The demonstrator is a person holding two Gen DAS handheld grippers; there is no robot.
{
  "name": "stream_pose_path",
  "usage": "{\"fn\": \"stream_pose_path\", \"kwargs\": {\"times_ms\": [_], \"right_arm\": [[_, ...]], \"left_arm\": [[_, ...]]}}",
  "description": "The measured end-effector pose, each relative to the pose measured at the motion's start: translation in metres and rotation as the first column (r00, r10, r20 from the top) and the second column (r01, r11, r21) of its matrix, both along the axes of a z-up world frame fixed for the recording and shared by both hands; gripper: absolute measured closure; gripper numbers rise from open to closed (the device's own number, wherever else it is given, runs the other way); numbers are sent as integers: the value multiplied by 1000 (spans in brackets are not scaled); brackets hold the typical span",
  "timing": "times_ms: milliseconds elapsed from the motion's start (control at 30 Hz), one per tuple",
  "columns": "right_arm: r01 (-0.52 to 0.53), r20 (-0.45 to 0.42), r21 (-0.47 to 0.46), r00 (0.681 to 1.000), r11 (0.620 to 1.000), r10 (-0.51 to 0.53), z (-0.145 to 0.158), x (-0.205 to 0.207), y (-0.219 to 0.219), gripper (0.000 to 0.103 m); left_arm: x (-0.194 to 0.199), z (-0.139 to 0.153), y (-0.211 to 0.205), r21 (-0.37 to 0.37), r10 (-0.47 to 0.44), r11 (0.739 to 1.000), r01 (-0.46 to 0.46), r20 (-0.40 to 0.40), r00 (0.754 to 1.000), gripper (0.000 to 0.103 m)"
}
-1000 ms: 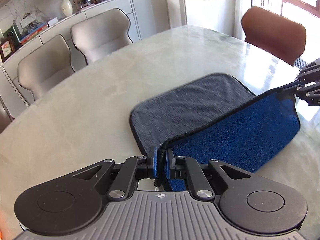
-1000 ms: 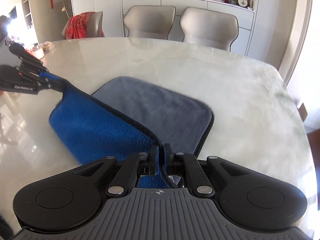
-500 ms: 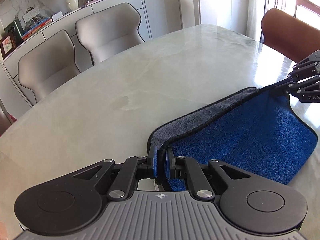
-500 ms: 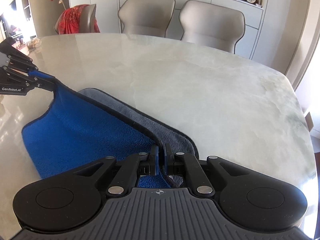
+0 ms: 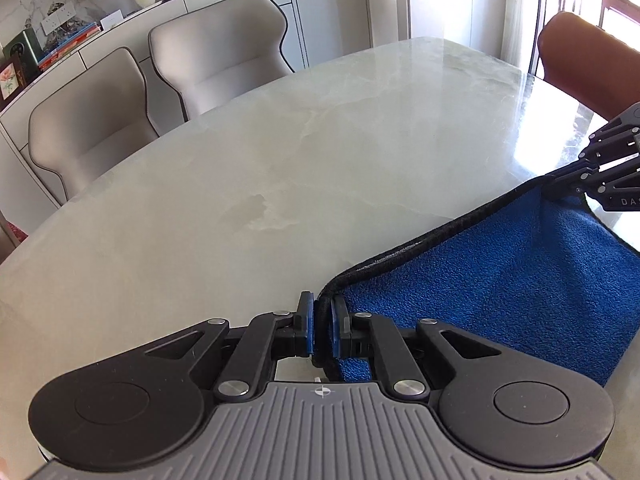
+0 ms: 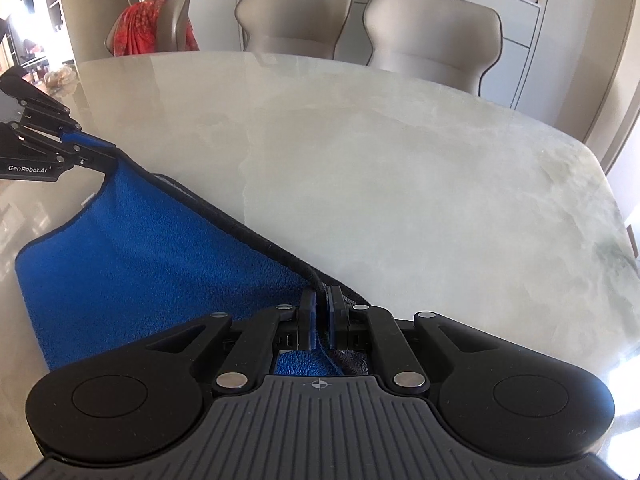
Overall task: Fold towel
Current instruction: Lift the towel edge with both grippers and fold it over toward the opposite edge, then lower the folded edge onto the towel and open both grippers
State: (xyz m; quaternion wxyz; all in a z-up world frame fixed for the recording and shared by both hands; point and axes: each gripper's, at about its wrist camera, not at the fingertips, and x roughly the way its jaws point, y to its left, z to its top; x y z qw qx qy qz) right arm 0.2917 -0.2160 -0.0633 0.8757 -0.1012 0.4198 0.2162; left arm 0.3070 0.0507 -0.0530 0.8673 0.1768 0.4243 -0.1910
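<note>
Pale marble bench [image 5: 304, 152] fills the view, broad and glossy, with two cream chairs [image 6: 432, 36] lined up on its far side ahead of both sets of fingers. Stretched between the two grippers runs the towel [image 5: 500, 280], blue face up, black piping taut along its top edge, a sliver of grey backing peeking out beside the right fingers. Left gripper [image 5: 322, 326] is clamped tight on one corner of that piped edge. Right gripper [image 6: 322, 318] is pinching the other corner, its fingers just starting to ease apart with the cloth still caught between them.
</note>
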Motion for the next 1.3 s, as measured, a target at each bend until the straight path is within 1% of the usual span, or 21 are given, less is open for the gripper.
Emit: {"fn": "stream_pose_path", "kwargs": {"times_ms": [100, 133, 233, 367, 400, 433, 633, 933, 967, 1000, 1033, 1067, 1100, 1167, 1200, 1233, 1267, 1300], "right_arm": [[16, 12, 5, 1000, 1000, -16, -1, -2, -1, 93], [22, 19, 6, 1000, 1000, -22, -1, -3, -2, 90], [31, 25, 17, 999, 999, -31, 0, -3, -5, 90], [19, 5, 29, 1000, 999, -19, -3, -2, -5, 91], [21, 7, 30, 1000, 999, -21, -3, -3, -5, 92], [30, 7, 37, 1000, 999, -30, -3, -3, -5, 94], [73, 12, 70, 997, 995, -74, -1, 1, -14, 95], [50, 14, 39, 999, 998, -51, -6, 8, -9, 95], [51, 9, 41, 999, 998, -52, -7, 9, -8, 95], [56, 2, 37, 998, 998, -56, -8, 11, -8, 92], [67, 7, 30, 998, 997, -67, -9, 11, -8, 84], [80, 11, 24, 997, 997, -80, -9, 11, -9, 80], [93, 14, 18, 996, 995, -94, -8, 11, -9, 76], [143, 45, 19, 989, 990, -143, -1, 5, -13, 75], [153, 53, 27, 987, 988, -155, 2, 2, -14, 74], [170, 68, 42, 983, 985, -173, 8, -5, -16, 74], [177, 79, 54, 980, 983, -181, 13, -12, -15, 73], [173, 82, 63, 981, 983, -177, 16, -17, -14, 73]], "left_arm": [[3, -3, 1, 0, 6, 1000, -6, -4, 1000, 95], [4, -4, 2, -2, 9, 1000, -9, -7, 1000, 95], [5, -5, 3, -2, 10, 1000, -10, -2, 1000, 94], [7, -7, 1, 2, 4, 1000, -4, -5, 1000, 94], [7, -7, 1, 3, 4, 1000, -4, -5, 1000, 94], [7, -8, 0, 2, 4, 1000, -4, -6, 1000, 94], [13, -7, -1, -4, 2, 1000, -2, 0, 1000, 94], [17, -13, -1, 10, 16, 1000, -16, -1, 1000, 94], [17, -14, 0, 11, 18, 1000, -18, -1, 1000, 94], [18, -14, 0, 13, 20, 1000, -20, -1, 1000, 93], [18, -14, 1, 14, 22, 1000, -22, -2, 1000, 92], [18, -13, 2, 12, 26, 1000, -26, -3, 1000, 91], [17, -11, 3, 4, 32, 999, -32, 3, 999, 89], [16, -7, 7, -12, 45, 999, -45, 14, 999, 84], [14, -5, 8, -16, 50, 999, -50, 25, 998, 78], [11, 0, 10, -16, 56, 998, -55, 51, 997, 70], [7, 3, 11, -10, 60, 998, -60, 76, 995, 65], [4, 6, 11, -2, 68, 998, -68, 97, 993, 54]]}}
